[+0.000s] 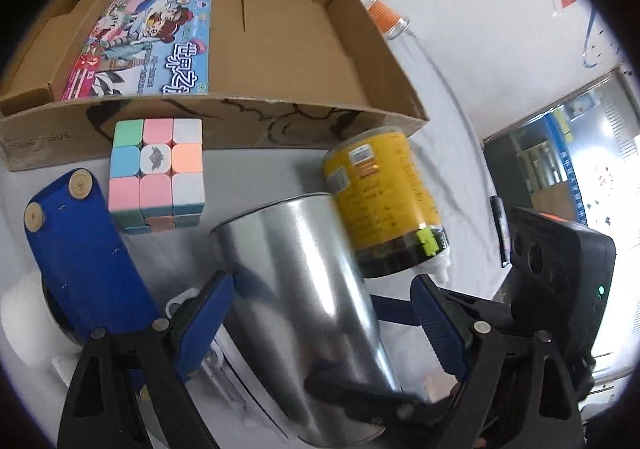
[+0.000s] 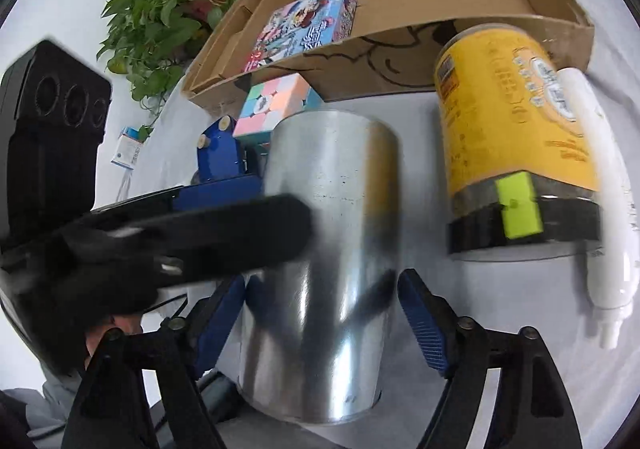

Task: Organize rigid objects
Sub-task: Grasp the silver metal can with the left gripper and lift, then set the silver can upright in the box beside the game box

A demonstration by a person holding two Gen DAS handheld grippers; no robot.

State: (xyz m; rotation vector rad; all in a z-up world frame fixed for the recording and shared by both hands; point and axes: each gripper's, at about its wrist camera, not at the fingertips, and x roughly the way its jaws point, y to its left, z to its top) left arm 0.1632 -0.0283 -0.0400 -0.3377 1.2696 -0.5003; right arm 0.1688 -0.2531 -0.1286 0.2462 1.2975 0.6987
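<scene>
Galvanised-looking metal tin (image 1: pixel 304 289) is the thing I'm on, and it's sitting dead centre between both sets of jaws at once. It stands upright on the white table, long axis vertical, just in front of the cardboard box (image 1: pixel 248 129), whose low front wall is right behind it, so I'd guess the job is up and over that wall.

My left gripper (image 1: pixel 322 285) is spread wide around the tin. The left pad looks like it's at the metal, but there's a clear gap on the other side, so I'm calling that not gripping. My right gripper (image 2: pixel 322 279) also straddles it, jaws apart, with a thin sliver of daylight at each pad. Neither hand is obviously nearer, and they come at it from crossed angles, so they're crowding each other.

Close neighbours are the pastel cube (image 1: pixel 158 169) and blue toy (image 1: pixel 88 257) to the left. The yellow canister (image 1: pixel 380 201) is on the right, with a white bottle (image 2: pixel 600 189) beside it. A picture box (image 1: pixel 148 45) already lies inside the cardboard one.

Hard to read: a black finger of the left tool smears across the tin's left side in the right wrist view, and the right tool's fingers cover the tin's base in the left view. I can't see inside the tin, or tell whether its top is open.
</scene>
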